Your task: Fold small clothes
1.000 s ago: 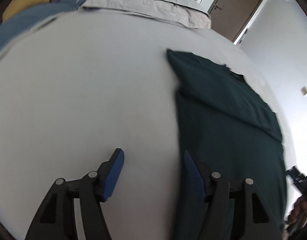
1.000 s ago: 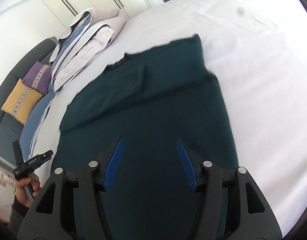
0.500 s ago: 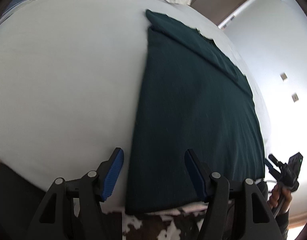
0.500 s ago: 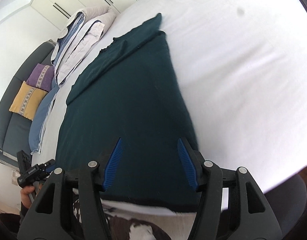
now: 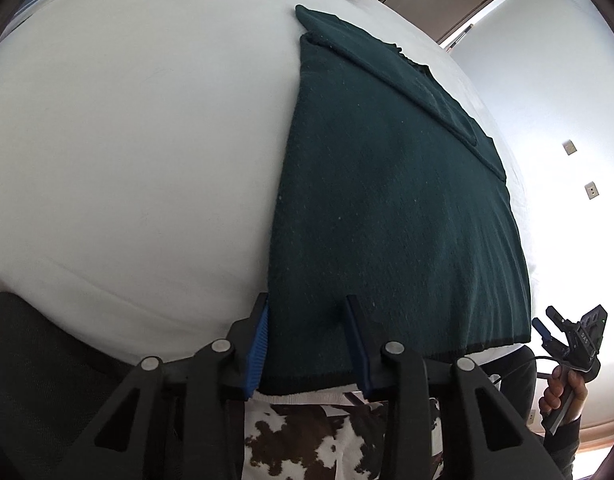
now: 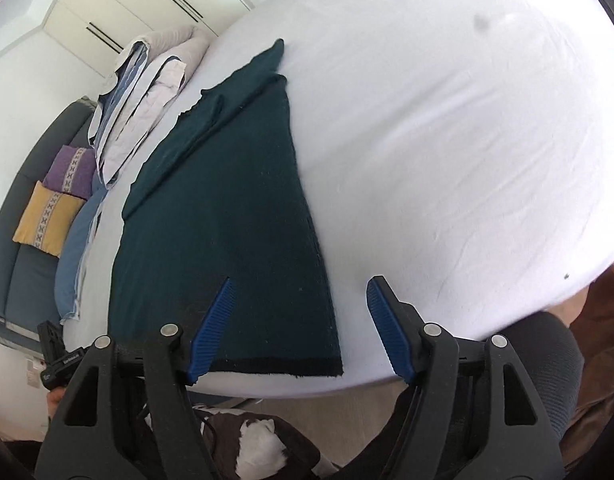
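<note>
Two tools | left tool [image 5: 305,344] just closing around near-left hem corner of dark green knit garment [image 5: 387,208], grip unclear | right tool [image 6: 299,320] just opening, empty, straddling near-right corner [image 6: 331,364] | white bed sheet [image 6: 447,140] underneath

dark green knitted garment [image 5: 387,200] [image 6: 227,216], lying flat on the white bed [image 5: 127,140] [image 6: 447,140]. its sides are folded inward, giving a long panel that tapers toward the far end; a folded sleeve lies slantwise across the far part. the near hem, edged with a darker band, runs along the bed's near edge, slightly past it at one corner. surface smooth, without visible wrinkles.
</note>
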A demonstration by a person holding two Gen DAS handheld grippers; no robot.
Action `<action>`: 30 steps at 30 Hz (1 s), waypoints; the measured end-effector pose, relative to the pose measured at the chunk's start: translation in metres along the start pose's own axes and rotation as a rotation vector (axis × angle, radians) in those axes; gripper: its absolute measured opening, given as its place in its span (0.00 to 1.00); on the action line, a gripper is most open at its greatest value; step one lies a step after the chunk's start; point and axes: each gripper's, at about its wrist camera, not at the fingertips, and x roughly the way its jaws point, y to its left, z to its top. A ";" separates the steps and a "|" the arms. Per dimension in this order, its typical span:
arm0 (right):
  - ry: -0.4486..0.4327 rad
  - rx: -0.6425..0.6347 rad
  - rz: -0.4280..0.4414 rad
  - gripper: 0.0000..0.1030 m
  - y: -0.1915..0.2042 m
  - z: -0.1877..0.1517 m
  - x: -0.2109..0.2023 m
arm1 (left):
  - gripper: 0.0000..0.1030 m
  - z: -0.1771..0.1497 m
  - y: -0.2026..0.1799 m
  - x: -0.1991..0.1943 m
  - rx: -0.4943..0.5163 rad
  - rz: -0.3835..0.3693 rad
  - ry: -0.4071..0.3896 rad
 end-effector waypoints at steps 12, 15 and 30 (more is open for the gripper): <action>0.165 0.036 -0.025 0.34 -0.009 -0.010 0.021 | 0.08 -0.010 -0.002 0.000 0.024 0.014 0.016; 0.185 0.030 -0.029 0.13 -0.010 -0.013 0.024 | 0.07 -0.010 -0.004 -0.001 0.028 0.017 0.011; 0.065 0.045 0.073 0.05 0.006 -0.009 -0.021 | 0.06 -0.015 0.005 -0.058 -0.109 -0.168 -0.119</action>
